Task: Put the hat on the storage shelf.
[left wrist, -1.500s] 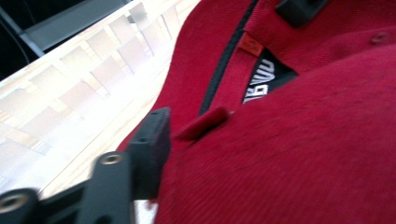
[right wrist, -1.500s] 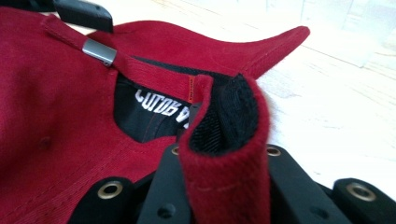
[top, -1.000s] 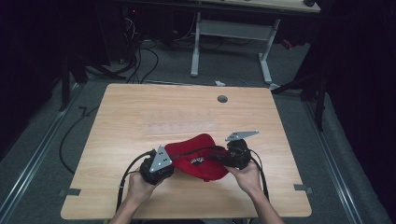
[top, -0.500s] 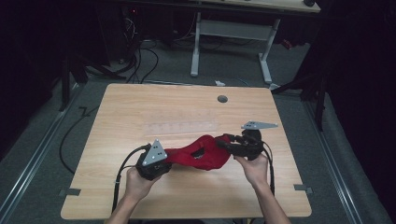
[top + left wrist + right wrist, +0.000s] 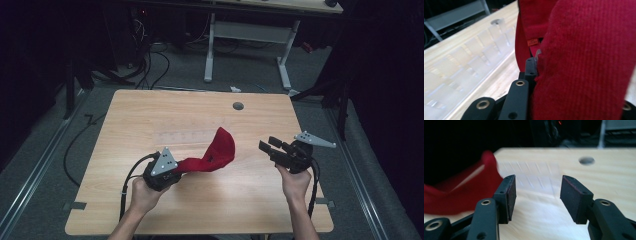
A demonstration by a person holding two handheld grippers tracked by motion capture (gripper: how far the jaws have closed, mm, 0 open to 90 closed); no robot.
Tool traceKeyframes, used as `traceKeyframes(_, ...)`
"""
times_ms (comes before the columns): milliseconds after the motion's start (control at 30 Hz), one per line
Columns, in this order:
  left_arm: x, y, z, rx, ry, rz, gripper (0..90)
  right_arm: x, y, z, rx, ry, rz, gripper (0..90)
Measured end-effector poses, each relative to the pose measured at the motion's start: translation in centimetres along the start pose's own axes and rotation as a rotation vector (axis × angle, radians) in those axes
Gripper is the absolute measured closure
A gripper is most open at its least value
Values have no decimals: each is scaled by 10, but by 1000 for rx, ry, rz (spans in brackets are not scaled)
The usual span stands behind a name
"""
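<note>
The left gripper (image 5: 172, 172) is clamped on one end of a red knitted cloth (image 5: 215, 152), and in the left gripper view the ribbed red fabric (image 5: 584, 62) fills the space between the jaws, with a small orange label (image 5: 533, 42) sewn to it just above the black jaw tip. From that grip the cloth runs to the right and curls upward, its far end lifted off the wooden table (image 5: 200, 110) near the middle of the tabletop. The right gripper (image 5: 267, 147) is well apart from the cloth, off to the right; its jaws have just been opening and now stand wide with nothing between them. The right gripper view (image 5: 536, 195) shows bare pads with tabletop in the gap, the red cloth (image 5: 461, 195) blurred at its left and a round cable hole (image 5: 586, 160) in the table beyond.
</note>
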State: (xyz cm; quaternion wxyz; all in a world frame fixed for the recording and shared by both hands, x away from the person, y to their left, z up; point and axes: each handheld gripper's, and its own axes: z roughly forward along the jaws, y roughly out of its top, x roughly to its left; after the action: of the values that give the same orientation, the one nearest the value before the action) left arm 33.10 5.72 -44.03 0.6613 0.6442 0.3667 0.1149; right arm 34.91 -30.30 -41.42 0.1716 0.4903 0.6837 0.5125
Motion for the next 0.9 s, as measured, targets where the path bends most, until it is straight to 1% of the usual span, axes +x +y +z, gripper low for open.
traceKeyframes(67,1,3,-1,-21,12,-4,805,-4,-14,7,48,-33,-18,460)
traceKeyframes(100,4,7,-3,-35,19,-20,804,-9,-30,16,93,-64,-27,459)
traceKeyframes(133,4,7,-3,-35,19,-20,805,-9,-30,16,93,-64,-27,459)
traceKeyframes(167,5,9,-4,-38,24,-29,805,-14,-45,26,128,-101,-36,458)
traceKeyframes(200,9,13,-5,-43,32,-47,805,-16,-52,30,144,-116,-34,456)
traceKeyframes(233,10,15,-5,-46,39,-52,805,-18,-57,34,160,-130,-30,452)
traceKeyframes(267,10,15,-5,-46,39,-52,804,-18,-57,34,160,-130,-30,452)
traceKeyframes(367,14,21,-7,-61,60,-63,804,-23,-69,43,199,-177,-55,437)
traceKeyframes(400,15,23,-8,-67,65,-67,804,-23,-72,46,210,-192,-72,429)
traceKeyframes(433,16,26,-9,-78,70,-74,804,-24,-77,50,231,-222,-94,422)
traceKeyframes(467,18,28,-10,-89,73,-84,804,-24,-77,50,231,-222,-94,422)
traceKeyframes(500,20,31,-10,-103,76,-98,804,-24,-82,54,254,-243,-123,415)
traceKeyframes(533,22,33,-11,-107,80,-103,804,-24,-82,54,254,-243,-123,415)
traceKeyframes(567,23,36,-10,-115,85,-110,804,-24,-85,56,264,-254,-128,413)
traceKeyframes(600,26,39,-9,-118,95,-107,804,-25,-90,58,283,-271,-138,407)
traceKeyframes(633,26,39,-9,-118,95,-107,804,-25,-92,59,286,-277,-138,405)
traceKeyframes(667,29,43,-8,-119,109,-103,804,-26,-95,59,289,-286,-143,405)
traceKeyframes(733,31,44,-8,-118,113,-102,804,-26,-97,59,285,-289,-147,402)
traceKeyframes(800,35,48,-8,-120,124,-112,804,-26,-98,59,285,-294,-147,403)
traceKeyframes(900,40,53,-9,-135,148,-126,804,-26,-97,60,284,-296,-145,401)
